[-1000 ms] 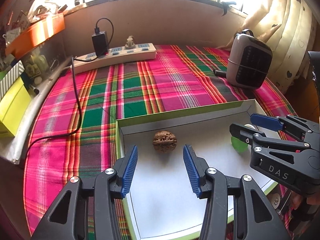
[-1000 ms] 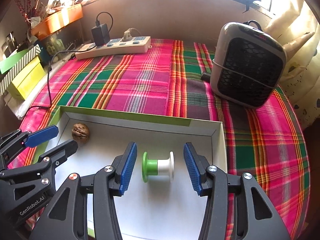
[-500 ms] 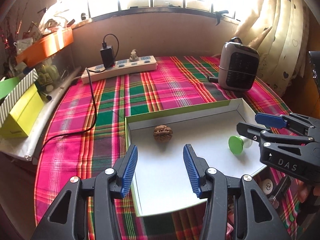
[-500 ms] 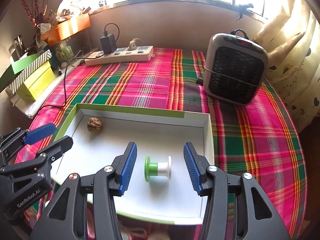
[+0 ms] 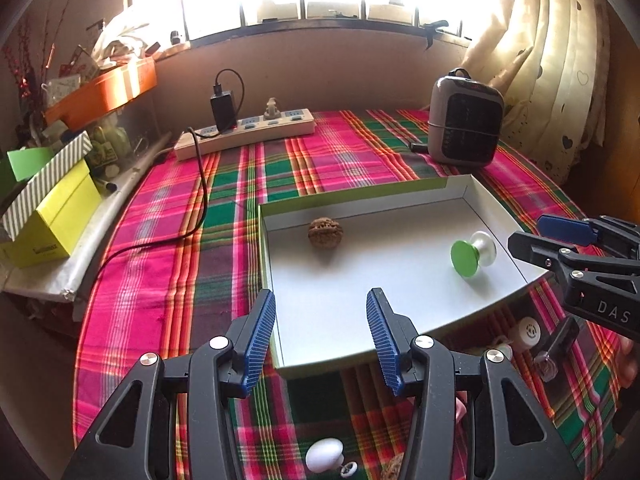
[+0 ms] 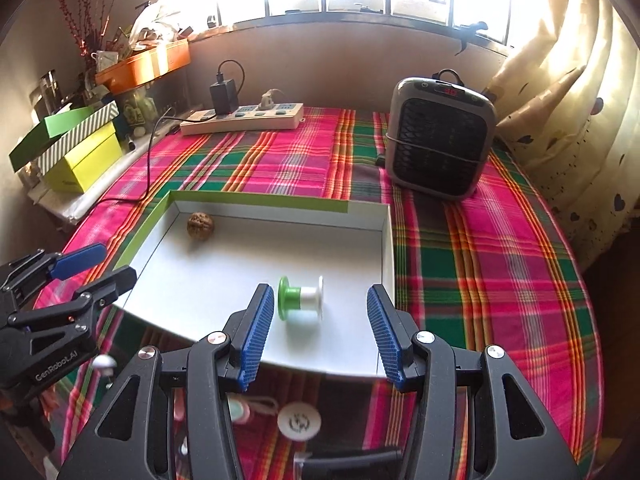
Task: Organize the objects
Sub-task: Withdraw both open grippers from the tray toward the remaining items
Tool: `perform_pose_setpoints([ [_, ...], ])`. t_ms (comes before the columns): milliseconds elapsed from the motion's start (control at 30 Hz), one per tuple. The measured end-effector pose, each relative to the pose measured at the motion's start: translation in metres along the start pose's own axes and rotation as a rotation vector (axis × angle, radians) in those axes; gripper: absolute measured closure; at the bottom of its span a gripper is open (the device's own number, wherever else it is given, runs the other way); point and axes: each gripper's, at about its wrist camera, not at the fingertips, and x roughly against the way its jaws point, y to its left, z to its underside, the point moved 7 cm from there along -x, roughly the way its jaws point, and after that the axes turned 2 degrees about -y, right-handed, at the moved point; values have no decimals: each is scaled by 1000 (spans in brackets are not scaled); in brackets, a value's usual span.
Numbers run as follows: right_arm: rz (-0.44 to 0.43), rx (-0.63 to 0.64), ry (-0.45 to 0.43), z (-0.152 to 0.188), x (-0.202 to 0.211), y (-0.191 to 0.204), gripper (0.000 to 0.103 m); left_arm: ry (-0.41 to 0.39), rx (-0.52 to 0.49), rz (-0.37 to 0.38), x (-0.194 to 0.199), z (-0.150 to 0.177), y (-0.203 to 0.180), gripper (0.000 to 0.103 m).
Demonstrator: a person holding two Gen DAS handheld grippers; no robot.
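Note:
A white tray with green rim (image 5: 352, 194) (image 6: 256, 202) lies on the plaid cloth. A walnut (image 5: 325, 233) (image 6: 200, 225) sits in it near the far left corner. A green-and-white spool (image 5: 472, 251) (image 6: 301, 298) lies on its side in it toward the right. My left gripper (image 5: 320, 334) is open and empty above the tray's near left corner; it also shows in the right wrist view (image 6: 94, 266). My right gripper (image 6: 318, 334) is open and empty above the tray's near edge, just short of the spool; it also shows in the left wrist view (image 5: 540, 236).
Small loose items lie on the cloth in front of the tray: a white knob (image 5: 324, 456), a round white piece (image 5: 528, 330) (image 6: 299, 420), another walnut (image 5: 394, 470). A power strip (image 5: 244, 134), a heater (image 6: 440, 156), and boxes (image 5: 52, 208) stand beyond.
Both grippers have pulled back and up from the tray, still open. The walnut and spool stay in the tray. Loose items in front of the tray have come into view.

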Motion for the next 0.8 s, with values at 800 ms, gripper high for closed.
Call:
perform_pose_setpoints([
  [800,40,-87,-42,56,44,-47,53,29,135,49,26,54,36,57],
])
